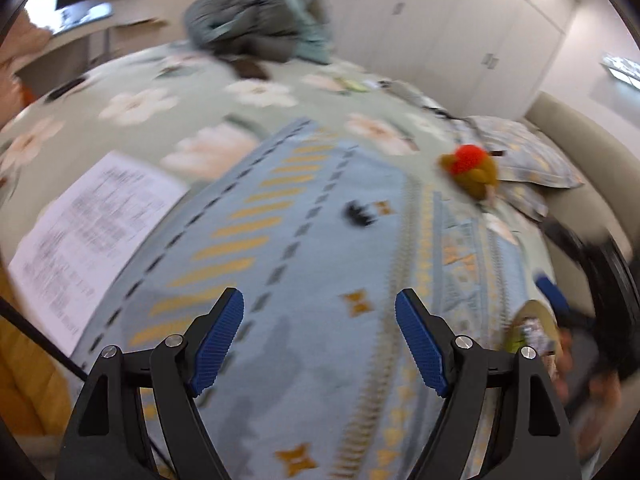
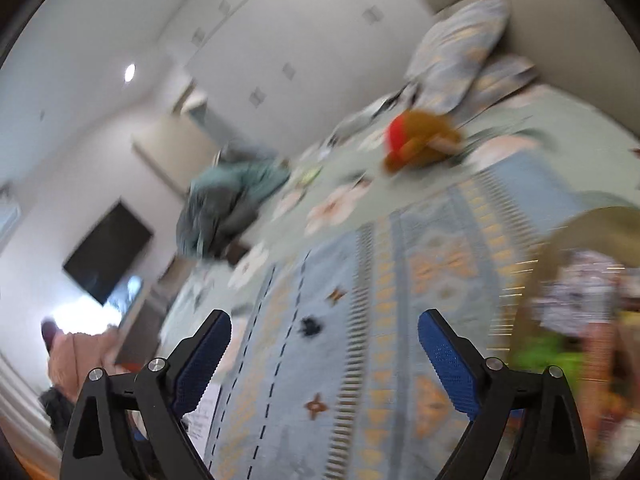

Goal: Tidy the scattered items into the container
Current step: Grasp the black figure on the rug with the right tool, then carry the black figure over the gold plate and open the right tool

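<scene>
Left wrist view: the left tongs [image 1: 320, 312], ribbed blue pads on black arms, stand spread and empty over a woven light-blue blanket with yellow bars [image 1: 304, 240]. One fuzzy red-and-olive plush toy [image 1: 472, 172] lies ahead to their right, one small black spiky clip [image 1: 359, 215] straight ahead, and one printed white paper sheet [image 1: 88, 236] to their left.

Right wrist view: the right tongs [image 2: 324, 340] are spread, empty and tilted. The clip [image 2: 310, 326] lies between them; the toy [image 2: 420, 142] lies beyond. A blurred beige container [image 2: 592, 232] sits to their right.

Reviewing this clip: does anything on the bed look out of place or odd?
Yes. A brown plush toy with a red top lies tipped over near the pillows, and a small black object sits loose on the blue patterned blanket. Both frames are motion-blurred.
</scene>
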`<state>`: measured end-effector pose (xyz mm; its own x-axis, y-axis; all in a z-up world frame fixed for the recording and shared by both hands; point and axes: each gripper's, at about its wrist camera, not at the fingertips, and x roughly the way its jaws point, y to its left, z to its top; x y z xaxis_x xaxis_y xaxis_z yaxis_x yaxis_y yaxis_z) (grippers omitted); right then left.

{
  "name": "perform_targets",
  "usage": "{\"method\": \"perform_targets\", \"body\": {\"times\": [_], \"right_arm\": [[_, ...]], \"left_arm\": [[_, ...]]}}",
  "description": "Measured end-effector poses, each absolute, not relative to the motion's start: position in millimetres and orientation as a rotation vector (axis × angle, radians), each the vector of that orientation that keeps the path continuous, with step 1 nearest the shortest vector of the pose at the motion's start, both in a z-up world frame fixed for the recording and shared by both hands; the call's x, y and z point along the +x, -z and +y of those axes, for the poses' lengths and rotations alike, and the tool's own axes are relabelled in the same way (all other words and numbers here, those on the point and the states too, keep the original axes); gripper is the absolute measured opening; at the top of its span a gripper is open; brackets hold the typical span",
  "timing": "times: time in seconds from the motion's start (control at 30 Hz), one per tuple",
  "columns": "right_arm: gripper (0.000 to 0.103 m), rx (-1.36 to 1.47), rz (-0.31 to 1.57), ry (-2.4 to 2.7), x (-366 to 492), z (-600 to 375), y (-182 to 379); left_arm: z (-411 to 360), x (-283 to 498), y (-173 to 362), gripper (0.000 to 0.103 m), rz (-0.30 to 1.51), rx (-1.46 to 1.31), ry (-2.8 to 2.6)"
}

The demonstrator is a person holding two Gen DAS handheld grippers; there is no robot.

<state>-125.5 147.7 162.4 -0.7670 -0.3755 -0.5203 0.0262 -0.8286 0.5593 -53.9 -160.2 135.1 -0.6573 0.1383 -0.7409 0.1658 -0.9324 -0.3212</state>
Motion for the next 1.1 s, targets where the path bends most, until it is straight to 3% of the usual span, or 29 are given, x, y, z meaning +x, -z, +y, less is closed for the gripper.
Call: {"method": "perform_targets", "body": {"times": [0.13, 0.3, 0.43, 0.57, 0.63, 0.67, 0.7, 0.73, 0.77, 0.93, 1.0, 1.1], "right_arm": [[0.094, 1.066, -0.472, 2.661, -210, 71, -116], [0.091, 1.260, 0.096, 2.744, -291, 4, -37], [0.094, 1.362, 0.195, 2.624, -312, -6, 11], [0.098, 1.364, 0.227, 2.603, -316, -6, 10], [0.085, 1.335, 0.260, 2.590, -315, -8, 7], [0.065, 1.309, 0.284, 2.592, -313, -10, 3], [0.032, 1.291, 0.315, 2.596, -310, -14, -1], [0.028, 1.284, 0.364, 2.605, -306, -17, -4], [0.014, 1.280, 0.354, 2.597, -304, -18, -7], [0.014, 1.179, -0.117, 2.541, -261, 18, -41], [0.014, 1.095, -0.167, 2.546, -226, 37, -61], [0.014, 1.027, -0.170, 2.532, -172, 75, -89]], "left_arm": [[-196, -30, -108, 0.077, 0.621, 1.352, 2.690], [-230, 12, -82, 0.077, 0.784, 1.281, 2.560], [-230, 16, -67, 0.077, 0.730, 1.323, 2.516], [-221, 15, -62, 0.077, 0.761, 1.334, 2.521], [-210, 16, -64, 0.077, 0.743, 1.359, 2.535], [-204, 17, -64, 0.077, 0.713, 1.379, 2.545], [-197, 18, -66, 0.077, 0.665, 1.404, 2.566], [-192, 20, -68, 0.077, 0.618, 1.423, 2.586], [-186, 21, -70, 0.077, 0.573, 1.435, 2.604], [-156, 31, -97, 0.077, 0.350, 1.358, 2.726], [-137, 31, -109, 0.077, 0.295, 1.300, 2.785], [-114, 29, -118, 0.077, 0.353, 1.283, 2.856]]}}
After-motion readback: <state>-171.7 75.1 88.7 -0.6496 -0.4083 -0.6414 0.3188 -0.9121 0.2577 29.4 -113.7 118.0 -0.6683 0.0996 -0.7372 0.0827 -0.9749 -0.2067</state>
